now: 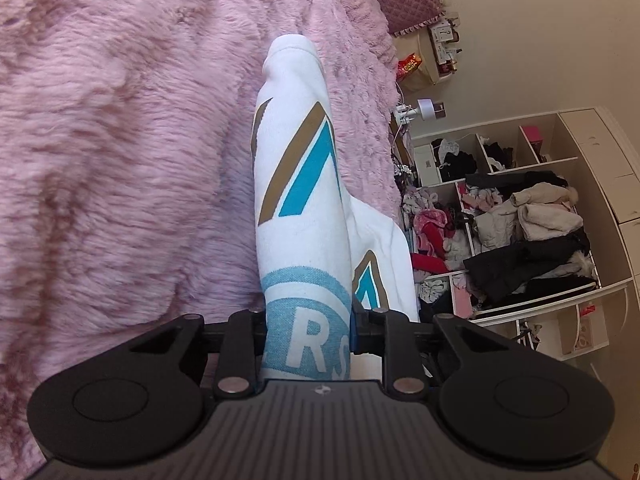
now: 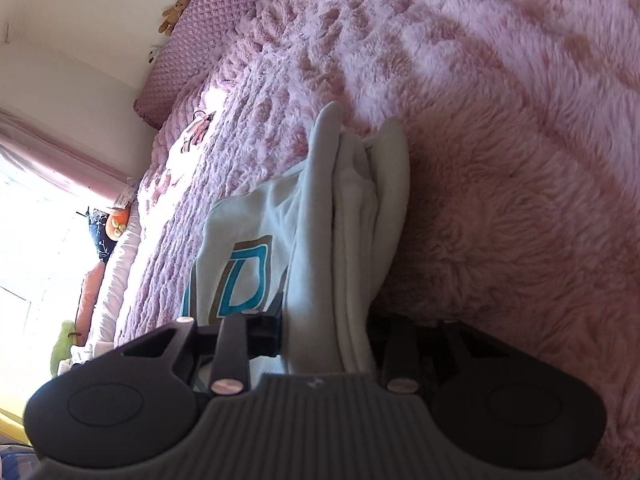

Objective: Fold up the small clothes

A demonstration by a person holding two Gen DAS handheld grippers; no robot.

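Observation:
A small white garment (image 1: 298,184) with blue and tan printed letters hangs over a fluffy pink bed cover (image 1: 120,140). My left gripper (image 1: 308,332) is shut on a bunched fold of it, where a light blue round print with an R shows. In the right wrist view the same white garment (image 2: 348,216) runs out in thick folds from my right gripper (image 2: 326,332), which is shut on it. A blue and tan letter print (image 2: 240,276) shows on the cloth to the left. The fingertips of both grippers are hidden by the cloth.
The pink bed cover (image 2: 500,140) fills most of both views. A quilted pink headboard (image 2: 200,44) stands at the far end. Open white shelves (image 1: 520,220) stuffed with clothes stand beside the bed. A bright window (image 2: 36,220) and soft toys are on the other side.

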